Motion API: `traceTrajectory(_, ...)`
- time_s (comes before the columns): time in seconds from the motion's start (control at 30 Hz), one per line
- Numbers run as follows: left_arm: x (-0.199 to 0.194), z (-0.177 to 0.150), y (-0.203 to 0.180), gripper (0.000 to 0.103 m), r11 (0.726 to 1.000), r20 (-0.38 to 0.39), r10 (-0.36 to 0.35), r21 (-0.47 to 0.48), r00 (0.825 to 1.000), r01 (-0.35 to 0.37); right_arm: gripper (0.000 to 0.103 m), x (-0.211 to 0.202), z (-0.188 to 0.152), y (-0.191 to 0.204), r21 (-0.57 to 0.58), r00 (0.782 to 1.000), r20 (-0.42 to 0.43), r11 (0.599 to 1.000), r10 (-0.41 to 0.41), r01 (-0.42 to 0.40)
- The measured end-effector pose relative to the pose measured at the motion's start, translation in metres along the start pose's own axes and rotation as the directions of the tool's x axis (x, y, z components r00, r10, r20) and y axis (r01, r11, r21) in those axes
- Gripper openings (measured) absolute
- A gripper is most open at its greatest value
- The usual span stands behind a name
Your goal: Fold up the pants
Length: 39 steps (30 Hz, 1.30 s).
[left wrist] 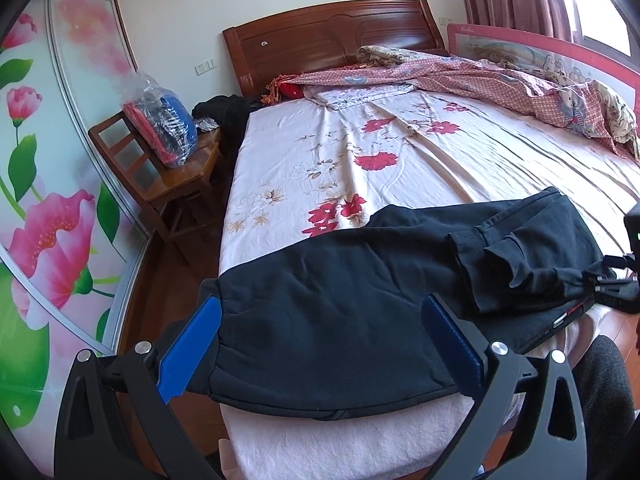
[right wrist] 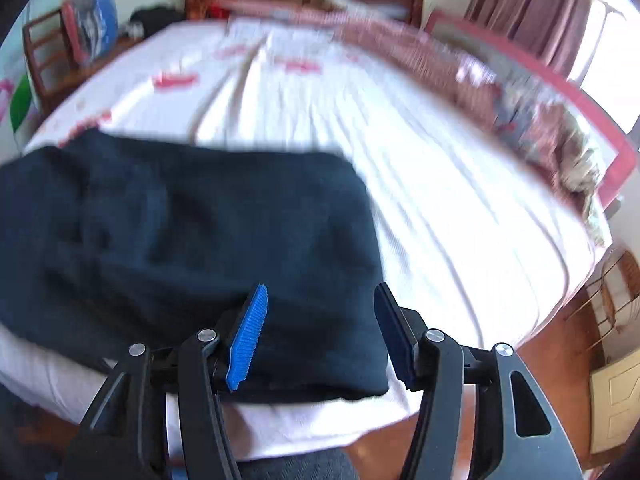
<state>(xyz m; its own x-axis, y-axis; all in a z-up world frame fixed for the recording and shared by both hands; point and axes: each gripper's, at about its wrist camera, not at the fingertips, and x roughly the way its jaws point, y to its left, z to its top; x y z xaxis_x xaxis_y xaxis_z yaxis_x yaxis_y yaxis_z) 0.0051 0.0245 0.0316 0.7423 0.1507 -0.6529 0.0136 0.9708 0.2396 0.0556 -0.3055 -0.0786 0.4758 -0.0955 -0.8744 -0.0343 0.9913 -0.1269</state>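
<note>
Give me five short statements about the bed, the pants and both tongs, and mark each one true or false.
1. The black pants lie across the near end of the bed. True.
2. The left tongs are clamped shut on the pants. False: they are open, blue fingers spread wide.
3. The right tongs are open above the pants. True.
4. The chair beside the bed is bare. False: a plastic-wrapped bundle sits on it.
5. The sheet is plain white. False: it has red flowers.
</note>
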Motion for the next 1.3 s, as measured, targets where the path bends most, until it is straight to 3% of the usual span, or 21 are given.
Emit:
traceTrajectory(0.13, 0.000, 0.000, -0.001, 0.101, 1.000, -0.005, 0.003, 0.009, 1.000, -0.003, 0.056, -0.016, -0.024, 0.016, -0.057, 0.998, 0.048, 0.998, -0.036, 0.039)
traceTrajectory(0.33, -0.005, 0.000, 0.000, 0.101, 1.000, 0.011, 0.004, 0.007, 1.000, -0.004, 0.056, -0.013, -0.041, -0.007, 0.075, 0.990, -0.092, 0.992, 0.103, -0.097)
traceTrajectory(0.4, -0.004, 0.000, 0.001, 0.101, 1.000, 0.009, 0.006, 0.004, 1.000, -0.006, 0.056, -0.020, -0.040, -0.015, 0.081, 0.992, -0.099, 0.994, 0.082, -0.074)
traceTrajectory(0.5, -0.001, 0.000, 0.000, 0.101, 1.000, 0.000, -0.002, 0.005, 1.000, 0.002, 0.056, -0.048, -0.014, -0.035, 0.129, 0.992, 0.053, 0.984, 0.119, -0.125)
traceTrajectory(0.57, -0.002, 0.002, -0.002, 0.101, 1.000, 0.002, -0.010, 0.005, 1.000, 0.010, 0.056, -0.047, 0.021, -0.040, 0.113, 0.983, 0.082, 0.978, 0.166, -0.175)
traceTrajectory(0.63, -0.005, 0.004, -0.003, 0.101, 1.000, 0.016, -0.010, 0.005, 1.000, 0.010, 0.056, -0.036, 0.056, -0.026, 0.012, 0.977, 0.082, 0.980, 0.198, -0.199)
traceTrajectory(0.67, -0.008, 0.005, -0.003, 0.101, 1.000, 0.026, -0.014, 0.004, 1.000, 0.014, 0.056, -0.023, 0.072, -0.014, -0.028, 0.965, 0.042, 0.966, 0.257, -0.256)
traceTrajectory(0.73, -0.010, 0.007, -0.003, 0.101, 1.000, 0.037, -0.015, 0.006, 0.999, 0.015, 0.056, -0.007, 0.093, 0.013, -0.118, 0.961, 0.002, 0.954, 0.277, -0.275)
traceTrajectory(0.9, -0.005, 0.008, 0.004, 0.101, 1.000, 0.031, -0.002, -0.002, 1.000, 0.002, 0.056, 0.017, 0.103, 0.087, -0.322, 0.939, -0.086, 0.883, 0.332, -0.341)
traceTrajectory(0.97, 0.000, 0.008, 0.008, 0.101, 1.000, 0.023, 0.011, -0.008, 1.000, -0.011, 0.056, 0.019, 0.096, 0.104, -0.319, 0.926, -0.124, 0.869, 0.357, -0.378)
traceTrajectory(1.07, 0.006, 0.007, 0.013, 0.101, 1.000, 0.010, 0.007, -0.023, 1.000, -0.007, 0.056, 0.006, 0.086, 0.120, -0.294, 0.912, -0.111, 0.864, 0.394, -0.409)
traceTrajectory(1.23, 0.010, 0.004, 0.013, 0.101, 1.000, 0.002, 0.000, -0.024, 1.000, 0.000, 0.056, 0.010, 0.072, 0.145, -0.261, 0.919, -0.120, 0.881, 0.375, -0.394)
traceTrajectory(1.27, 0.010, 0.004, 0.013, 0.101, 1.000, 0.002, -0.002, -0.022, 1.000, 0.002, 0.056, 0.012, 0.069, 0.146, -0.260, 0.936, -0.108, 0.899, 0.336, -0.353)
traceTrajectory(1.3, 0.009, 0.003, 0.013, 0.101, 1.000, 0.004, -0.003, -0.023, 1.000, 0.003, 0.049, 0.013, 0.069, 0.146, -0.251, 0.938, -0.099, 0.904, 0.332, -0.346)
